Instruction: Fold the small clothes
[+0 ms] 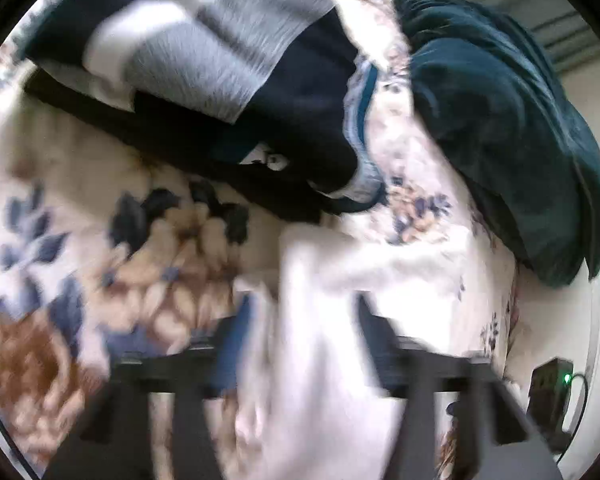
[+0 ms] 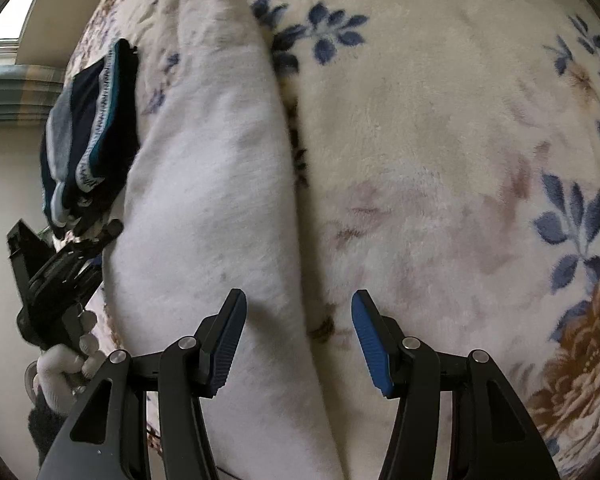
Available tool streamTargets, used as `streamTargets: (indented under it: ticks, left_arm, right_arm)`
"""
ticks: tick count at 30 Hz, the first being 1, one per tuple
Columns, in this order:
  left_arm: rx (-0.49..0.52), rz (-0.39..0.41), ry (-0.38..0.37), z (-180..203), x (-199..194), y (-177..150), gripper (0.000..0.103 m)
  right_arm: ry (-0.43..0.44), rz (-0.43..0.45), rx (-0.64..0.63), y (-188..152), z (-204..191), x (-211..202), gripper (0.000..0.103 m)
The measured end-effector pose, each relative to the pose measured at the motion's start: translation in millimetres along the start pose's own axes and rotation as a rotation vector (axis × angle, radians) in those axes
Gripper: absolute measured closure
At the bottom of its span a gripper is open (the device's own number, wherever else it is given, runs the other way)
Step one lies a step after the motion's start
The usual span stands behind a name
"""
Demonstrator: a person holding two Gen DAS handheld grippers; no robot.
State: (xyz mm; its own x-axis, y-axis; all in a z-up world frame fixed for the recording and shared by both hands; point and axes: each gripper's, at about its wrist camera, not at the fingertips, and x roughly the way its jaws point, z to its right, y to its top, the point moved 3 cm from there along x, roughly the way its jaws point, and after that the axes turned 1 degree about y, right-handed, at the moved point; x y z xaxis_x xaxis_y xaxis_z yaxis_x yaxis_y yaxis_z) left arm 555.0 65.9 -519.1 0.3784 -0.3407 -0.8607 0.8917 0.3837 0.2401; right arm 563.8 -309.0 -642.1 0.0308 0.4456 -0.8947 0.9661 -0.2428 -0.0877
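Currently the right gripper (image 2: 299, 336) has its fingers apart, straddling the edge of the white garment (image 2: 204, 216) on the floral blanket (image 2: 440, 128). The left gripper (image 1: 300, 344) also appears spread over white cloth; motion blur hides any contact. Judged step: grasping for a fold. Next move: close on the hem. At 10 o'clock, a striped garment (image 2: 84, 132) lies beside it.

- Setting: home bedroom
- Plush floral blanket (image 2: 440, 128), cream with blue and brown blooms, covering a bed
- Folded dark clothes (image 1: 228, 80) and teal velvet garment (image 1: 500, 120) lying on it
- Pleated curtain (image 2: 16, 88) against plain wall
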Motion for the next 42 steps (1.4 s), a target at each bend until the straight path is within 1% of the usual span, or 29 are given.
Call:
streamTargets:
  ticks: [1, 2, 4, 7, 8, 10, 11, 13, 15, 17, 19, 21, 22, 23, 24, 25, 26, 27, 29, 30, 33, 34, 35, 36, 37, 38, 39, 41, 42]
  left_arm:
    - [0.024, 0.02, 0.037, 4, -12, -8, 0.017]
    - [0.05, 0.039, 0.068, 6, -24, -18, 0.014]
    - [0.108, 0.064, 0.129, 7, -48, -43, 0.013]
    - [0.132, 0.059, 0.156, -3, -74, -86, 0.013]
    - [0.129, 0.037, 0.145, -6, -82, -103, 0.013]
    - [0.132, -0.016, 0.124, -16, -93, -129, 0.013]
    - [0.131, -0.038, 0.129, -19, -98, -142, 0.013]
    - [0.135, -0.086, 0.11, -31, -107, -171, 0.013]
    - [0.138, -0.133, 0.127, -48, -111, -197, 0.013]
    - [0.104, -0.18, 0.129, -67, -115, -221, 0.013]
    - [0.065, -0.218, 0.112, -84, -116, -245, 0.013]
    - [0.035, -0.247, 0.114, -98, -110, -265, 0.013]
    - [0.025, -0.254, 0.116, -104, -105, -274, 0.013]
    - [0.015, -0.272, 0.137, -110, -99, -282, 0.013]
    - [0.005, -0.289, 0.139, -116, -101, -292, 0.013]
    - [-0.013, -0.299, 0.104, -118, -97, -299, 0.014]
    - [-0.019, -0.301, 0.092, -120, -95, -306, 0.014]
    - [-0.018, -0.308, 0.088, -121, -94, -312, 0.014]
    - [-0.016, -0.349, 0.068, -120, -82, -320, 0.014]
    - [-0.008, -0.36, 0.076, -120, -77, -323, 0.014]
    - [0.017, -0.348, 0.089, -114, -71, -325, 0.014]
    - [0.012, -0.336, 0.075, -112, -73, -324, 0.014]
    - [0.013, -0.316, 0.043, -107, -77, -324, 0.015]
    - [0.023, -0.3, 0.03, -102, -80, -324, 0.022]
    - [0.039, -0.283, 0.006, -96, -84, -325, 0.052]
    - [0.065, -0.282, 0.009, -89, -85, -327, 0.085]
    - [0.086, -0.286, 0.017, -84, -85, -329, 0.086]
    - [0.078, -0.269, -0.008, -78, -88, -329, 0.087]
    - [0.069, -0.263, -0.015, -77, -89, -329, 0.088]
  right_arm:
    - [0.002, 0.008, -0.006, -4, -2, -5, 0.04]
    - [0.004, 0.017, -0.01, -7, -2, -10, 0.032]
    - [0.013, 0.043, -0.018, -21, -4, -23, 0.027]
    - [0.0, 0.047, -0.026, -51, -7, -35, 0.025]
    - [0.001, 0.047, -0.021, -68, -7, -39, 0.017]
    - [-0.001, 0.041, -0.02, -94, -7, -41, 0.009]
    - [-0.01, 0.039, -0.02, -116, -7, -42, 0.009]
    - [-0.031, 0.022, -0.023, -148, -5, -39, 0.008]
    - [-0.051, -0.002, -0.009, -188, -1, -35, 0.008]
    - [-0.064, -0.028, 0.013, -222, 4, -30, 0.008]
    - [-0.08, -0.052, 0.043, -258, 13, -23, 0.008]
    - [-0.086, -0.07, 0.074, -284, 21, -15, 0.008]
    - [-0.087, -0.07, 0.09, -293, 25, -12, 0.008]
    - [-0.089, -0.067, 0.111, -302, 31, -8, 0.008]
    - [-0.088, -0.067, 0.116, -308, 37, -3, 0.008]
    - [-0.086, -0.067, 0.127, -313, 43, 2, 0.008]
    - [-0.072, -0.07, 0.144, -318, 47, 8, 0.009]
    - [-0.054, -0.076, 0.163, -321, 53, 17, 0.009]
    - [-0.03, -0.086, 0.184, -326, 58, 29, 0.009]
    - [-0.017, -0.089, 0.189, -327, 60, 36, 0.009]
    - [0.016, -0.123, 0.201, -331, 60, 58, 0.009]
    - [0.02, -0.13, 0.207, -333, 62, 64, 0.009]
    - [0.03, -0.14, 0.22, -336, 65, 71, 0.009]
    - [0.038, -0.145, 0.233, -338, 67, 75, 0.009]
    - [0.049, -0.143, 0.245, -339, 67, 77, 0.009]
    - [0.063, -0.137, 0.25, -341, 67, 78, 0.01]
    - [0.081, -0.132, 0.247, -343, 66, 78, 0.013]
    - [0.1, -0.135, 0.242, -346, 66, 78, 0.038]
    - [0.108, -0.137, 0.242, -348, 67, 77, 0.043]
